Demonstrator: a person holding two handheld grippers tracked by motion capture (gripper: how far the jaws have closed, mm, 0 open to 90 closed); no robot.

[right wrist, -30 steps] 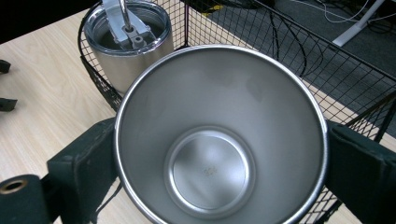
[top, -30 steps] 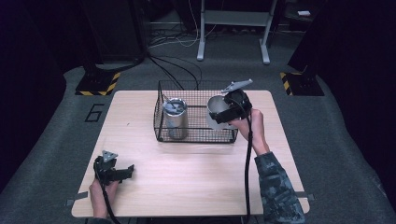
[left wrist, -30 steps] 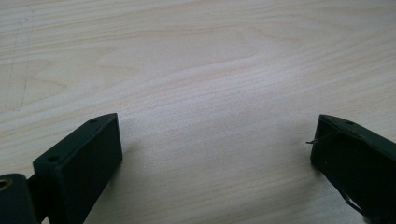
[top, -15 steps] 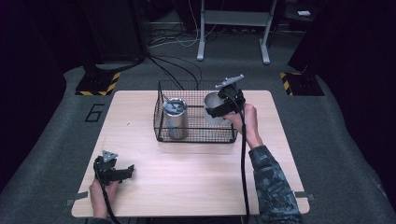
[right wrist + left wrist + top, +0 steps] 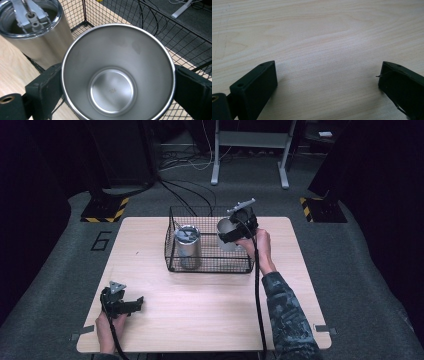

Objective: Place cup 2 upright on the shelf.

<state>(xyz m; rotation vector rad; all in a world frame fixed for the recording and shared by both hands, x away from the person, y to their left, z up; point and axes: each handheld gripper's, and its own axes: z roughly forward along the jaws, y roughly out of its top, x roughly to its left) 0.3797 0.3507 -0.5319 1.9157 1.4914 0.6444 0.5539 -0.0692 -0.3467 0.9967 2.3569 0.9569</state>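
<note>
A black wire basket point(image 5: 210, 265) stands at the back middle of the wooden table point(image 5: 200, 305). Inside it at the left stands a lidded steel tumbler point(image 5: 187, 246) point(image 5: 27, 30). My right gripper point(image 5: 231, 231) is shut on an open steel cup point(image 5: 225, 232) point(image 5: 117, 72), held over the right half of the basket; its jaws press the cup's rim from both sides. My left gripper point(image 5: 134, 303) point(image 5: 328, 80) rests near the table's front left corner, jaws wide apart over bare wood, nothing between them.
Beyond the table lie floor cables point(image 5: 190, 195), a metal stand point(image 5: 250, 150) and two yellow-black striped blocks point(image 5: 105, 210). A "6" is marked on the floor point(image 5: 101, 241) at left.
My right gripper has carried the steel cup leftward from the basket's right edge to above the basket's right half. The left gripper has stayed put.
</note>
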